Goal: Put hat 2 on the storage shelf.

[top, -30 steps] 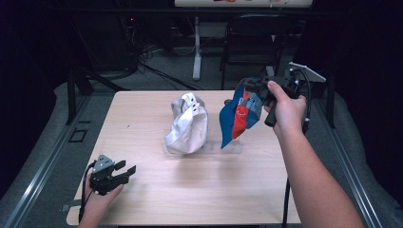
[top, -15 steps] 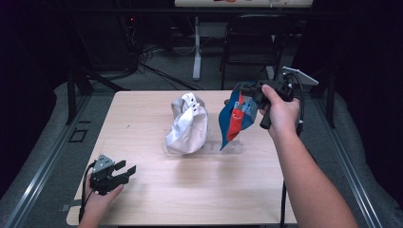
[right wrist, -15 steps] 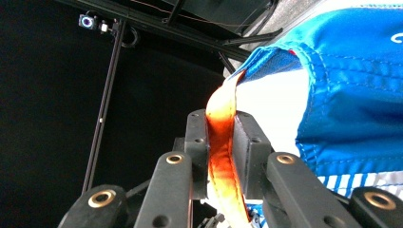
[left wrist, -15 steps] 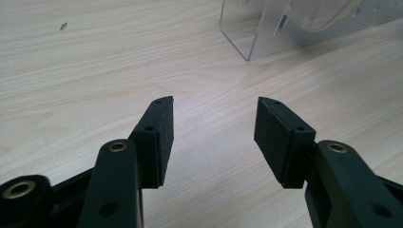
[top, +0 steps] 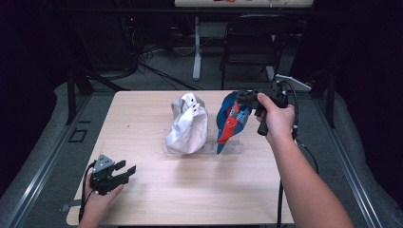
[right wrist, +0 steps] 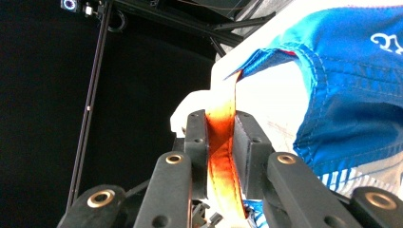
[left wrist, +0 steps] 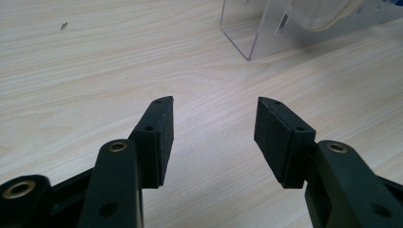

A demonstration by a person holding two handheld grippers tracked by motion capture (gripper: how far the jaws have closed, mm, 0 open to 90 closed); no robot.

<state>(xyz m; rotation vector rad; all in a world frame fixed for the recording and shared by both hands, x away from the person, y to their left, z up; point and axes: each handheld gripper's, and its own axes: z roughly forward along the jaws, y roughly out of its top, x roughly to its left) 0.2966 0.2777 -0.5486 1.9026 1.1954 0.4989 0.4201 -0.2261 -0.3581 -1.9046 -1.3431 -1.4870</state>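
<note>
Pale wood worktop carries a clear stand at its middle, with a white cap on its left end. Right of it, the blue cap hangs over the stand's right end, its orange strap pinched between the right gripper's fingers. At the near left corner, the left gripper rests with fingers spread, holding nothing.

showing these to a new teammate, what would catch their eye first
The blue cap stands out most: it hangs at the right of the clear stand, and the right gripper is shut on its orange strap. Next comes the white cap sitting beside it at the table's middle. The left gripper rests open at the near left corner, holding nothing.
</note>
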